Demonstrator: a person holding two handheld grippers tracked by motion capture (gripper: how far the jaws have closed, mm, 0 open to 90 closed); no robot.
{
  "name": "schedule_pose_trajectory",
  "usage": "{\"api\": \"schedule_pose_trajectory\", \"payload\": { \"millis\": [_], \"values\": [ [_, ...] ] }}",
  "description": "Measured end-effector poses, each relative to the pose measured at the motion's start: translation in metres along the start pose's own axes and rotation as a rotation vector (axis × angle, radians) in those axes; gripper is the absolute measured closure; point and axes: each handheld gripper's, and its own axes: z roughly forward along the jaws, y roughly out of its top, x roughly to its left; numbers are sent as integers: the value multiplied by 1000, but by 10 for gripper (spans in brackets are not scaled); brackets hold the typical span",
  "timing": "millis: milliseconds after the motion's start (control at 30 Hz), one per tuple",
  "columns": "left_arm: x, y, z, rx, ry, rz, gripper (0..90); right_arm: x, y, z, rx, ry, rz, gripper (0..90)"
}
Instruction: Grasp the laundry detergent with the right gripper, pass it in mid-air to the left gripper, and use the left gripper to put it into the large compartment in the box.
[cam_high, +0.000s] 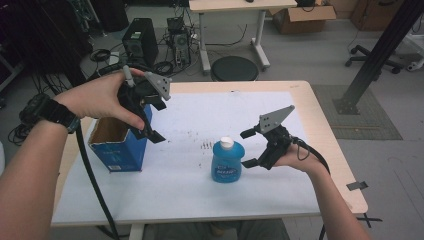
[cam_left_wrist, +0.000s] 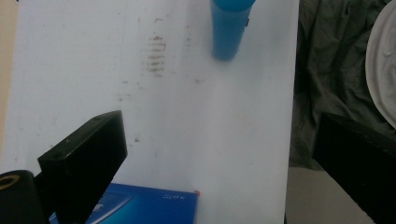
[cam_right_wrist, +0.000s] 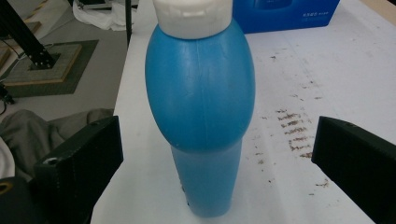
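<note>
Approach step, seemingly: the right gripper (cam_high: 251, 148), jaws spread, faces the upright blue bottle (cam_high: 227, 161); closing comes next; the left gripper (cam_high: 150, 120) hovers, jaws apart, empty.

Not much you can actually read here tbh. The blue bottle (cam_high: 227, 162) has a label with white lettering on the front, but it's too blurry to make out. The blue box (cam_right_wrist: 286, 14) has small white print along its side, also too tiny to read. Nothing else has text on it.
</note>
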Motion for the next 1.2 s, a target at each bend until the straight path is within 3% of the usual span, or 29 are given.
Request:
{"api": "schedule_pose_trajectory", "payload": {
  "millis": [367,467,1200],
  "values": [
    [1,-3,3,4,-6,-2,42,4,-11,27,6,6,6,20],
    [1,-4,4,2,-7,-4,43,4,-13,34,-17,10,12,25],
    [2,-1,8,1,-14,3,43,3,-16,52,-58,-1,16,109]
  ]
}}
